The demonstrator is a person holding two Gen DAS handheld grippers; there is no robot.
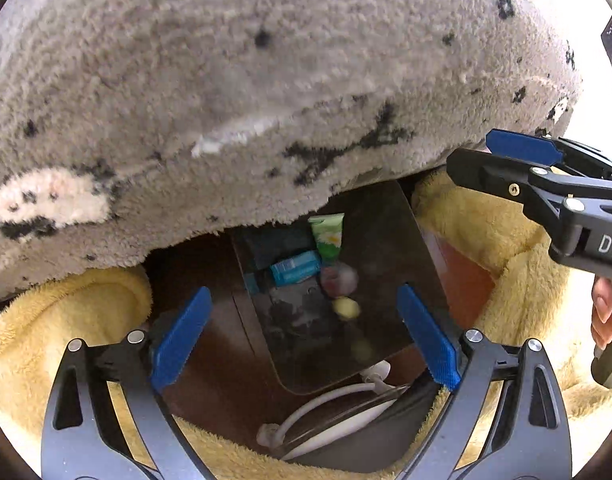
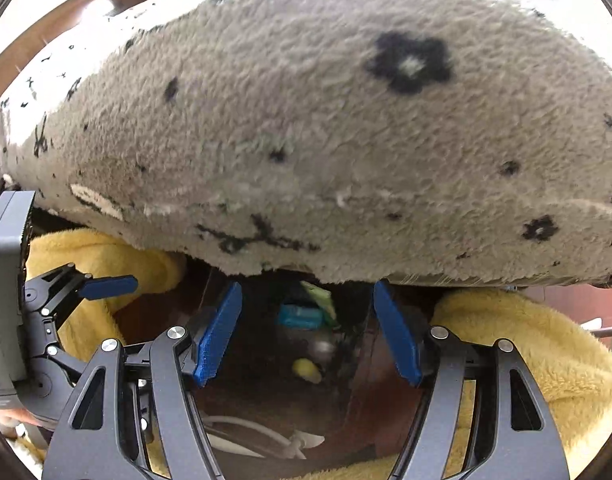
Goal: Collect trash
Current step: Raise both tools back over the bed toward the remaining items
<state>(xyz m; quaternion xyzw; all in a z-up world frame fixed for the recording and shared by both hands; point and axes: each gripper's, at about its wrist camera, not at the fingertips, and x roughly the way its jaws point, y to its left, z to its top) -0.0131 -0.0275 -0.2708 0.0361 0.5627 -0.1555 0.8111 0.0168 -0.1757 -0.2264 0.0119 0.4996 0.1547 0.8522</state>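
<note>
Left wrist view
Left hand-held gripper [image 1: 302, 334]: released, holding nothing, above dark tray [image 1: 390, 240].
Green tube [image 1: 327, 238]: on tray, long axis near-far, under grey blanket [image 1: 242, 92] edge.
Blue packet [image 1: 295, 267]: long axis left-right.

Right wrist view
Right hand-held gripper [image 2: 306, 334]: released, holding nothing.
Yellow scrap [image 2: 306, 370]: between its fingers, nearer than blue packet [image 2: 299, 317].

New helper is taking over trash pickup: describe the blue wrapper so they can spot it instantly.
Look beneath the overhanging grey blanket, into the dark gap between the yellow fleece. On the dark glossy slab there lies the blue wrapper: turquoise, oblong, beside the green tube, unlike the small yellow lump nearer the camera.
</note>
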